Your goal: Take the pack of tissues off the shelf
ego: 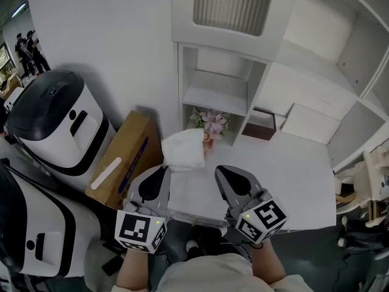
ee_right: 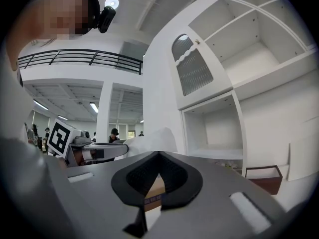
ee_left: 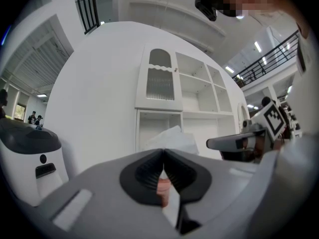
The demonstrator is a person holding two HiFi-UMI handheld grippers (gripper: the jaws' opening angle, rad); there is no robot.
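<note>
The pack of tissues (ego: 184,149) is white, soft and crinkly, w/ a puffy top. It sits on the smooth white table (ego: 292,181), near the table's left edge, just in front of the shelf (ego: 267,72) and right beside the flowers (ego: 213,123). The shelf is white & boxy, w/ square holes and one ribbed door up top. The flowers are pink, in a small pinkish pot at the foot of the low left hole. A little brown tray (ego: 260,125) w/ a dark inside stands to the right of them. A brown cardboard box (ego: 121,160) leans by a round white & black machine (ego: 55,123).

The left gripper (ego: 164,169) is clenched tight, w/ nothing in it. The right gripper (ego: 219,170) is clenched too, also w/ nothing in it. Both have grey shells & black ribbed pads and point at the pack from close by, not touching.
</note>
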